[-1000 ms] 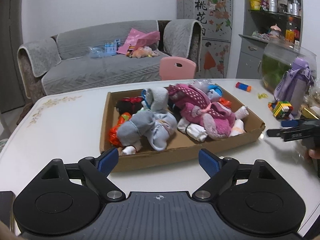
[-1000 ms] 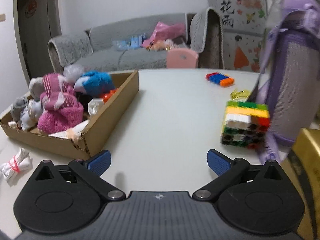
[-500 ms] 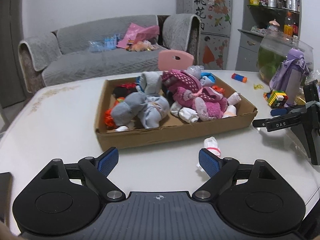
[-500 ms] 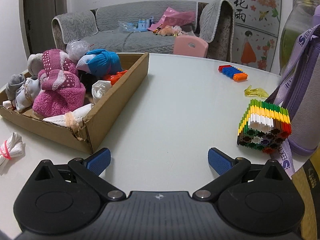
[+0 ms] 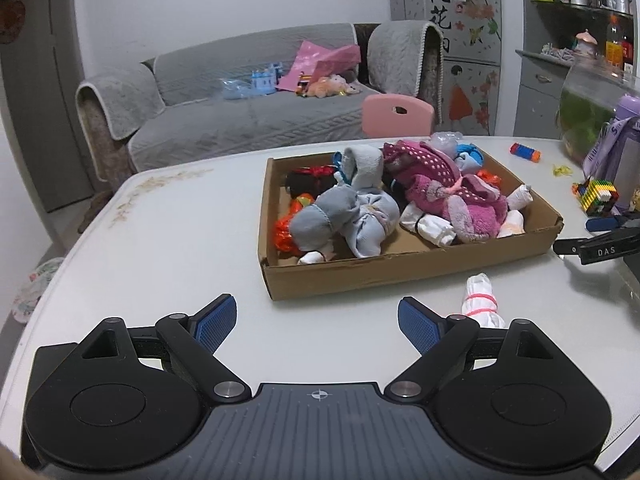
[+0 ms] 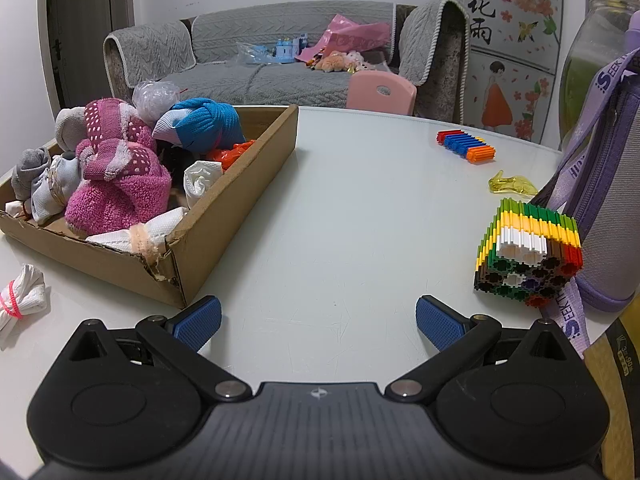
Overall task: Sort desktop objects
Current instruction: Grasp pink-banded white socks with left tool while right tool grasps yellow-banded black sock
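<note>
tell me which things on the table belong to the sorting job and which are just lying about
Job:
- brown cardboard tray holding bundled socks
- white sock bundle tied with pink band, loose on the table
- multicoloured block cube
- blue and orange block strip

Lying about (likely):
- purple fabric bottle bag
- glass jar
- grey sofa

A white counter [image 6: 340, 200] holds a brown box [image 6: 240, 200] at the left of the frame, a tied white sock [image 6: 20, 300] at lower left, and a colourful block cube [image 6: 528, 256] at the right.
</note>
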`<state>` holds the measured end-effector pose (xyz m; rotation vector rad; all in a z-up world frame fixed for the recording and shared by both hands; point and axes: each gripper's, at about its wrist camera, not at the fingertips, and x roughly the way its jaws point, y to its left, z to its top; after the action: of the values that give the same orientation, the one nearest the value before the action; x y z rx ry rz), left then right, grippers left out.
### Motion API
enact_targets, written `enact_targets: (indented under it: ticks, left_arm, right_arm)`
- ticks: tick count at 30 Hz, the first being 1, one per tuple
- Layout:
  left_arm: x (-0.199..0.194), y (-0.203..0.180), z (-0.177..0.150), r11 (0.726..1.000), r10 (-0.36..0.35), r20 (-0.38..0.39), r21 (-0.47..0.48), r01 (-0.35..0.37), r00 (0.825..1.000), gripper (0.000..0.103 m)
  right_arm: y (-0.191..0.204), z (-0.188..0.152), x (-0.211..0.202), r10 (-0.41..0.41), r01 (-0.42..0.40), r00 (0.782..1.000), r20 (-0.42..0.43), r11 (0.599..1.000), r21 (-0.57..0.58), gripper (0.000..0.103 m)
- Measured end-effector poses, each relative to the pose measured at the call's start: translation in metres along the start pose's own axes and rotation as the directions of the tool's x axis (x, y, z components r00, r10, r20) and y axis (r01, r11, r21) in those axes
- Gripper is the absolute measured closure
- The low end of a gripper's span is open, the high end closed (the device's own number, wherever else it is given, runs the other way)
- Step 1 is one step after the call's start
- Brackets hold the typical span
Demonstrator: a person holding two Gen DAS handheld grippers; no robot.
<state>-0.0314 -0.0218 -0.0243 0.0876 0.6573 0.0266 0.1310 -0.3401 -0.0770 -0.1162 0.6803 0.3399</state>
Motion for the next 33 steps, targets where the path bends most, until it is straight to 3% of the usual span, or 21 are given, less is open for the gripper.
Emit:
enact_targets:
  ticks: [8,22,33]
  left_arm:
    - [0.017,0.002,-0.006,0.996,-0.073,0.008,-0.042,0.073,0.997,0.01]
    - [0.01,-0.025,-0.002,0.988,-0.155,0.025,0.006,0.155,0.988,0.007]
    - [0.048,-0.054,-0.002,0.976,-0.214,-0.053,0.034,0.216,0.975,0.007]
  right_arm:
    - [0.0,0.0,0.0,0.0,0.0,1.0,0.0,1.0,0.0,0.0]
    - [0.0,0.0,0.0,-0.001,0.001,1.0,0.0,1.0,0.0,0.0]
    - [0.0,-0.001,0.001,-0.001,0.001,1.0,0.001,1.0,0.0,0.0]
